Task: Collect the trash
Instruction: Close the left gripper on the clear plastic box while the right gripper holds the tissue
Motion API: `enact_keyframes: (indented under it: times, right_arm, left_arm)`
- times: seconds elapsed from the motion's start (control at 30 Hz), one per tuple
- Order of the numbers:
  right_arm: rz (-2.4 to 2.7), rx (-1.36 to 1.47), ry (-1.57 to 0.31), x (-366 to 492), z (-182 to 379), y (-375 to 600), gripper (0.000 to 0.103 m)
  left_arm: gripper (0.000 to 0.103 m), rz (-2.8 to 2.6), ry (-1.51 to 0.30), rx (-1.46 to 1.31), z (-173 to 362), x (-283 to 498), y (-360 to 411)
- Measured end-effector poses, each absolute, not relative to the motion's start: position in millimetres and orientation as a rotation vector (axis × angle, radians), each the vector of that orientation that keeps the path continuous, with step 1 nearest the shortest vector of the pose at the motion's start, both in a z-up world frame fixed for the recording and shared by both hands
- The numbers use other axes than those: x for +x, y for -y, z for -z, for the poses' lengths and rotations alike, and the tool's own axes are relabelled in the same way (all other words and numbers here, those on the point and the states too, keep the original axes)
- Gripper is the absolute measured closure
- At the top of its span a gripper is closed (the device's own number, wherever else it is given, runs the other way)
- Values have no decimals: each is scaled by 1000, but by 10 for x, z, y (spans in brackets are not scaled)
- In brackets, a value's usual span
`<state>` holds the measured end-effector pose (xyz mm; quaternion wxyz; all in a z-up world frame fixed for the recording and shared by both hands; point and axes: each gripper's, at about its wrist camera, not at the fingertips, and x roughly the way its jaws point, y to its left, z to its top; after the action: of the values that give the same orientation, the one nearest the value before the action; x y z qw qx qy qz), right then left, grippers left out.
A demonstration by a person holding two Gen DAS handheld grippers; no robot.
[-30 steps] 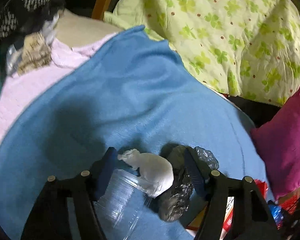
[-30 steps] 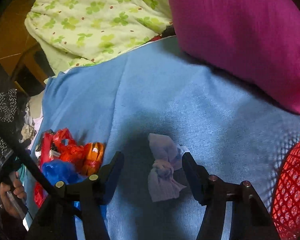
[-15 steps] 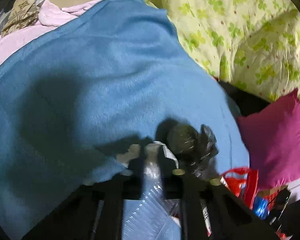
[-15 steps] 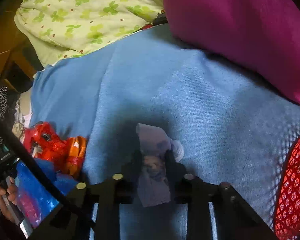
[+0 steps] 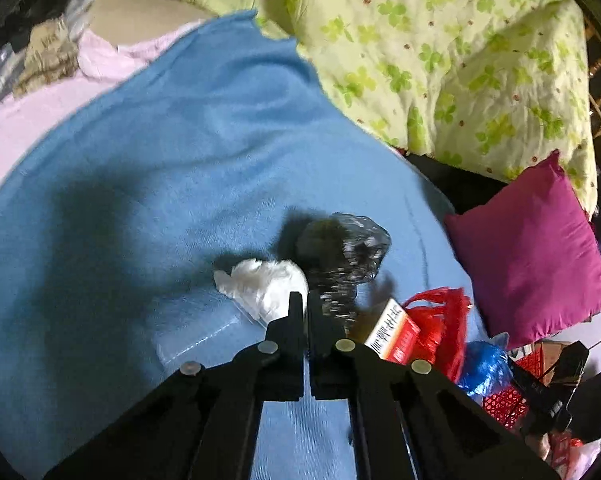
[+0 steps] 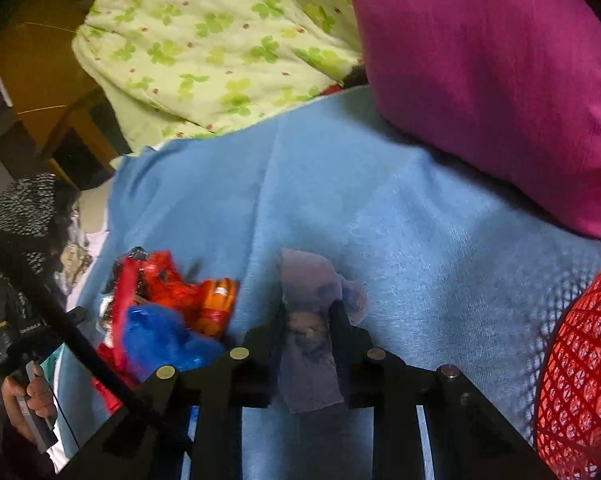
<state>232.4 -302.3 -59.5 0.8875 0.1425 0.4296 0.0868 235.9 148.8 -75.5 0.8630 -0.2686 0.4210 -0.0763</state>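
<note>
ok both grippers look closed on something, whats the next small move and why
Probably carry the right gripper to the red mesh basket at its right and let go there. It is shut on the crumpled tissue, and the basket is close. The left gripper looks shut at the edge of the white paper wad; whether it truly holds it is unclear.

Only print is on the red-and-white carton point(image 5: 394, 334), lower centre-right of the left wrist view, just right of the gripper fingers: a row of dark CJK-style characters on its white face, tilted and motion-blurred, not legible. Right wrist view: no readable text anywhere.
</note>
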Motion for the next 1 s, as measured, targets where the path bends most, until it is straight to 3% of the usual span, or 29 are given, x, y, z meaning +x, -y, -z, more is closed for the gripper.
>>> enact_keyframes:
  times: [0.17, 0.23, 0.3, 0.37, 0.57, 0.63, 0.67, 0.7, 1.0]
  right_arm:
    - [-225, 302, -857, 2195, 467, 3010, 79]
    - [-231, 309, -854, 2135, 456, 3017, 79]
    - [-240, 309, -858, 2108, 455, 3012, 79]
    - [-240, 299, -857, 2093, 462, 3005, 79]
    - [-240, 300, -875, 2134, 534, 3020, 79]
    - [-236, 298, -883, 2160, 549, 3044, 79]
    - [-236, 301, -888, 2171, 562, 3067, 79]
    - [-239, 313, -891, 2178, 568, 3089, 79]
    - [-248, 339, -863, 2119, 530, 3160, 79]
  left_arm:
    - [101, 97, -811, -517, 626, 2262, -1593]
    - [95, 63, -824, -528, 695, 2315, -1635]
    - [66, 65, -849, -560, 797, 2389, -1635]
    - [51, 16, -865, -557, 892, 2482, -1634]
    - [51, -10, -922, -604, 936, 2421, -1722]
    - [42, 0, -906, -555, 864, 2312, -1743]
    - [31, 7, -902, -529, 843, 2282, -1742]
    - [26, 15, -904, -503, 851, 2257, -1753]
    - [26, 186, -1011, -636, 1188, 2247, -1756]
